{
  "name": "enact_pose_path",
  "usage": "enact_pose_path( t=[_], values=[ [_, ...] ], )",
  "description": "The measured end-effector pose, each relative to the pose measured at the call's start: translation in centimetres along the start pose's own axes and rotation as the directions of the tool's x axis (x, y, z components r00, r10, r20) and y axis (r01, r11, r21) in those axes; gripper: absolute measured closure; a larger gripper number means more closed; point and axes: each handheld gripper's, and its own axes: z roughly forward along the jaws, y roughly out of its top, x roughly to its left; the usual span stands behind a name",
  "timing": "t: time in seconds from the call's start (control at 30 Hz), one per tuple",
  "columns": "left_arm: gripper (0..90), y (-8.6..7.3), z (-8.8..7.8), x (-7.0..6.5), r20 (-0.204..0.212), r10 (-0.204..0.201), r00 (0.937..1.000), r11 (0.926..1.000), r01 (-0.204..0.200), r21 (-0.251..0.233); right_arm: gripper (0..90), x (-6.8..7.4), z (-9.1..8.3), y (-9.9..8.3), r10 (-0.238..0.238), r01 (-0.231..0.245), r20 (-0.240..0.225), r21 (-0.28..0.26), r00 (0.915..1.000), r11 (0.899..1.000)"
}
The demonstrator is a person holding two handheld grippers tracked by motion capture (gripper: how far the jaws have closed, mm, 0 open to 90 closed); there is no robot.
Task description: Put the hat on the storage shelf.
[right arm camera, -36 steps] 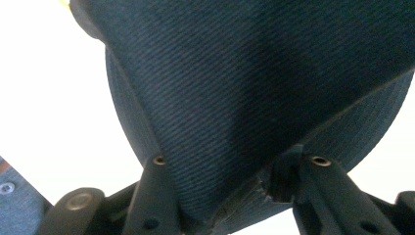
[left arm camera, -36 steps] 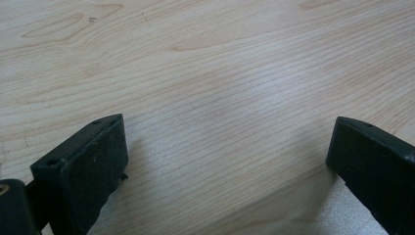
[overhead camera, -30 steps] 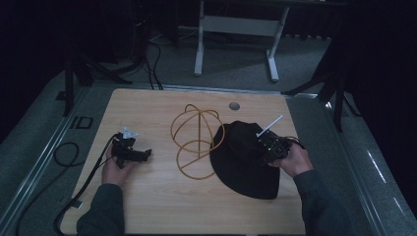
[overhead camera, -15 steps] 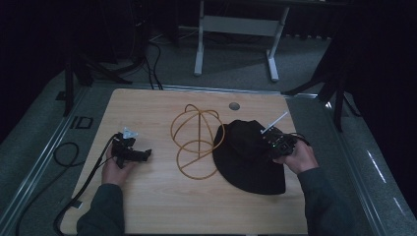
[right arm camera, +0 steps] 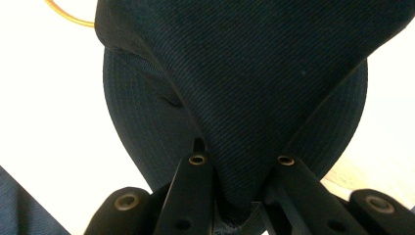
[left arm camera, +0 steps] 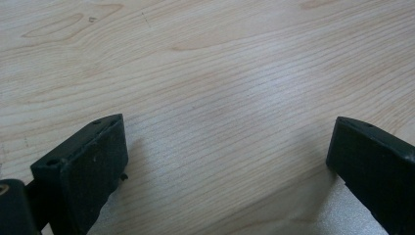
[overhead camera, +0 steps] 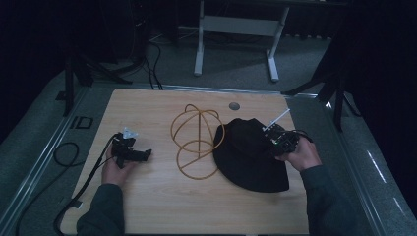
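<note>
Between the right gripper's [right arm camera: 238, 196] fingers [right arm camera: 193, 193] a fold of the black hat [overhead camera: 248, 150] is pinched, the cloth bunched up from the brim lying on the table [overhead camera: 147, 108]. Beside the hat, away from those fingers, a wire frame [overhead camera: 196, 140] is seen. The left gripper's [left arm camera: 227, 161] fingers [left arm camera: 90, 166] are held wide apart over bare wood.

High camera overlooks table [overhead camera: 147, 206]; gripper cameras close

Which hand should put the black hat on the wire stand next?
Probably the right. The right gripper is already shut on the black hat, pinching its cloth beside the wire stand. The left gripper rests open on the table, holding nothing.
</note>
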Motion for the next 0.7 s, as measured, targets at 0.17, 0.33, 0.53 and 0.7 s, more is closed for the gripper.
enact_pose_path(
  t=[0.17, 0.33, 0.53, 0.7],
  values=[
    [2.0, 0.0, 0.0, 0.0, 0.0, 0.001, 1.0, 1.0, -0.001, 0.0, 86.4, -0.3, -0.6, -0.1, 0.002, -0.002, 0.001, -0.014, 1.0, 1.0],
    [2.0, 0.0, 0.0, 0.0, 0.0, -0.001, 1.0, 1.0, 0.001, -0.002, 86.4, -0.8, -1.4, -0.1, 0.007, -0.007, 0.006, -0.029, 1.0, 1.0],
    [2.0, 0.0, 0.0, 0.0, 0.0, -0.001, 1.0, 1.0, 0.001, -0.002, 86.4, -1.2, -2.2, -0.2, 0.018, -0.018, 0.012, -0.043, 0.9998, 0.999],
    [2.0, 0.0, 0.0, 0.0, 0.0, -0.001, 1.0, 1.0, 0.001, -0.001, 86.4, -1.5, -2.8, -0.2, 0.014, -0.013, 0.012, -0.065, 0.9998, 0.998]
  ],
)
